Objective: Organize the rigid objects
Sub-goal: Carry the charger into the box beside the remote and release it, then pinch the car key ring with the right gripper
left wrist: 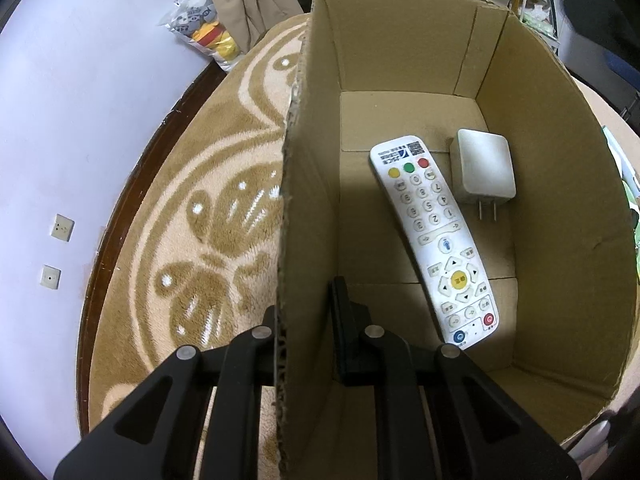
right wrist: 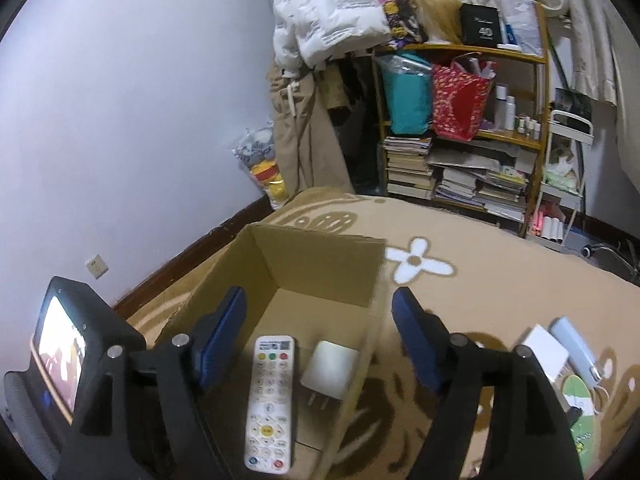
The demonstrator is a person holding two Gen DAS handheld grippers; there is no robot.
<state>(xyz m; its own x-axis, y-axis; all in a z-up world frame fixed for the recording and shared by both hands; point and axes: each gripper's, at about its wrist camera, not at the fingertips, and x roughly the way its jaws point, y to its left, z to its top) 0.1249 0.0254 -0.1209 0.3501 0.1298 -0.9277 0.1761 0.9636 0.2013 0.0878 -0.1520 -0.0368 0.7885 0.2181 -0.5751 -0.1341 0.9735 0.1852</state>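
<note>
Cardboard box (left wrist: pixel 400 60) sits on the patterned rug (left wrist: pixel 180 220), its near left wall clamped between the fingers of my left gripper (left wrist: pixel 306 332). My right gripper (right wrist: pixel 320 340) hovers above it, fingers apart and empty. Inside lie the remote (right wrist: pixel 270 400) and, touching its right side, the white charger (right wrist: pixel 330 370). Further right on the rug wait a white card box (right wrist: pixel 546 354) and a pale power bank (right wrist: pixel 574 346); I judge fetching one comes next.

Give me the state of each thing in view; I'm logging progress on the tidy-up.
Cardboard box: open-topped, upright on the rug.
Remote: lying face up in the box.
Charger: lying flat in the box beside the remote.
Left claw: shut on the cardboard box's wall.
Right claw: open, empty, above the box.
</note>
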